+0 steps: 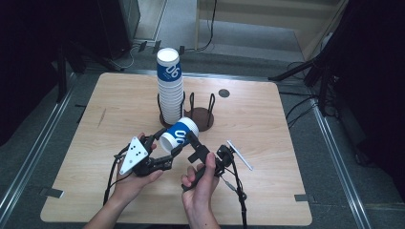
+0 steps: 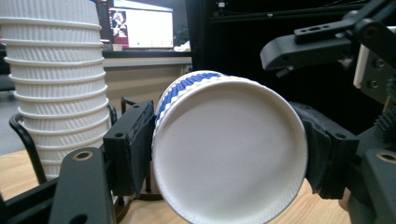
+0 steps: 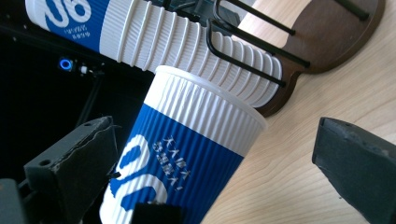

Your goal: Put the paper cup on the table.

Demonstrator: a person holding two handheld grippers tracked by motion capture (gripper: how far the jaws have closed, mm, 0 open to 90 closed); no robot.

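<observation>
A blue-and-white ribbed paper cup (image 1: 179,135) is held on its side above the table, in front of the cup stack. My left gripper (image 1: 167,143) is shut on its base end; in the left gripper view both pads (image 2: 133,147) press on the cup (image 2: 229,186), whose white bottom faces the camera. My right gripper (image 1: 193,145) is open, its jaws standing wide on either side of the cup's blue band (image 3: 187,149). One pad (image 3: 355,163) is well off the cup; the other pad (image 3: 74,168) is close beside it.
A tall stack of the same cups (image 1: 170,88) stands in a wire holder on a brown base (image 1: 203,119) at the table's middle back. A white strip (image 1: 240,155) lies to the right of the hands. A small dark disc (image 1: 224,93) sits farther back.
</observation>
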